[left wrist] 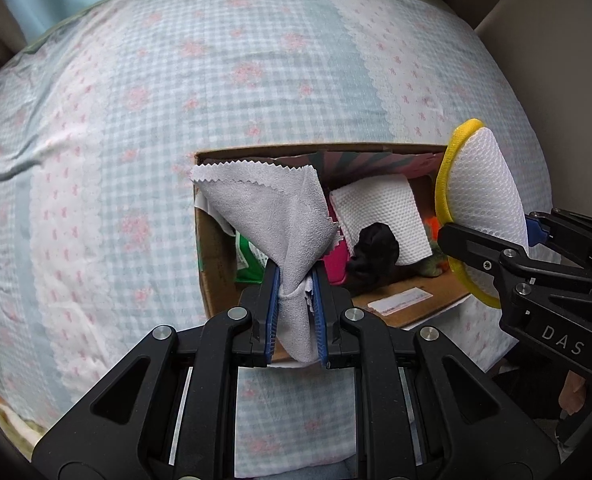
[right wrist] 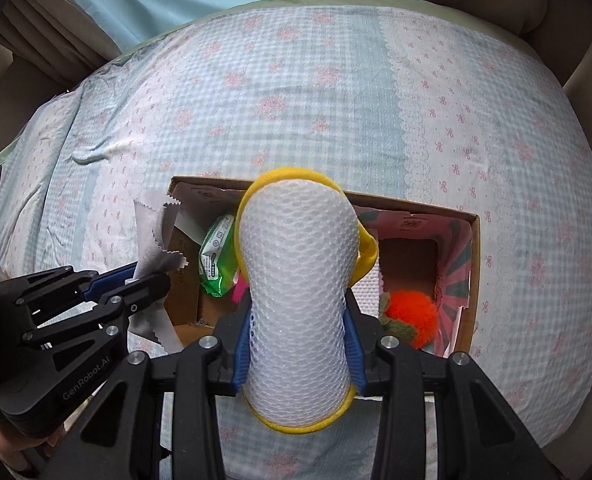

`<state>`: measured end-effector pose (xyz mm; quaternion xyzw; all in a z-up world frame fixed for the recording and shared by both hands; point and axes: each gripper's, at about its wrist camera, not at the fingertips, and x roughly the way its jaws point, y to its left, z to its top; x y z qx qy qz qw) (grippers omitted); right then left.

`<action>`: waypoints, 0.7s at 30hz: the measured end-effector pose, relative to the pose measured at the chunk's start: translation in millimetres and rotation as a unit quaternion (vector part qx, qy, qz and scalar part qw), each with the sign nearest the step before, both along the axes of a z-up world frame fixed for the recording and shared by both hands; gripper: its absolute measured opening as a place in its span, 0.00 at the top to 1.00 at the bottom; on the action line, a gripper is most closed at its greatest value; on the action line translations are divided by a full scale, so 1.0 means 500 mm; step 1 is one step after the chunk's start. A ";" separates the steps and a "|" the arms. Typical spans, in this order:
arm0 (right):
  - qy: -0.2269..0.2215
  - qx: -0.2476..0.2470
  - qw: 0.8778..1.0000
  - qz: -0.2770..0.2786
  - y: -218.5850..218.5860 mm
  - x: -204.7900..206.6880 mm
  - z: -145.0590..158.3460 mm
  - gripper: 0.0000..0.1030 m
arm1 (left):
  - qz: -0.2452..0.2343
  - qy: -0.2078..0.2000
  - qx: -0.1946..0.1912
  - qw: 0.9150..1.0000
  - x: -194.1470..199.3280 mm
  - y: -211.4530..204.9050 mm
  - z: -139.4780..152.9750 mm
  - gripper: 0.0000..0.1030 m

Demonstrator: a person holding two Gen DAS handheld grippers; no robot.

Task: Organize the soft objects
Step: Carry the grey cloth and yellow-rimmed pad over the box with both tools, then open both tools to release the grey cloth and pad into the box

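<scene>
Grey suede-like cloth (left wrist: 267, 216) with pinked edges was pinched between the blue pads of the left gripper (left wrist: 294, 280), jaws narrow on its bunched middle, the free corner fanning up toward the centre of the left wrist frame. Just beyond it, at centre right, lay the open cardboard box (left wrist: 211, 248) on the checked bedspread (left wrist: 115, 120), already holding a white paper towel (left wrist: 380, 216), a black bundle (left wrist: 374, 254) and a green packet (right wrist: 215, 256). At the right edge, the right gripper (right wrist: 299, 340) was clamped on a white mesh pouch (right wrist: 298, 280) with a yellow rim, its long axis running up along the fingers. Both loads hung over the box's near edge; the cloth seemed nearer the box's left end, so lowering forward looked enough.
</scene>
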<state>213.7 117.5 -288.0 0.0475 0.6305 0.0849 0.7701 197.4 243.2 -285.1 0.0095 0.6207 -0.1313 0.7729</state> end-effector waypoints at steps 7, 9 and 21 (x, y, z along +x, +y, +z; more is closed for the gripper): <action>0.048 0.015 0.998 -0.036 -0.031 0.030 -0.064 0.65 | -0.017 0.037 0.002 0.999 0.017 -0.022 -0.076 0.87; 0.063 0.017 0.997 -0.045 -0.037 0.041 -0.082 0.64 | -0.022 0.039 0.006 0.999 0.025 -0.031 -0.088 0.87; 0.079 0.016 0.992 -0.102 -0.092 0.052 -0.122 0.08 | -0.071 0.009 0.021 0.997 0.033 -0.089 -0.098 0.00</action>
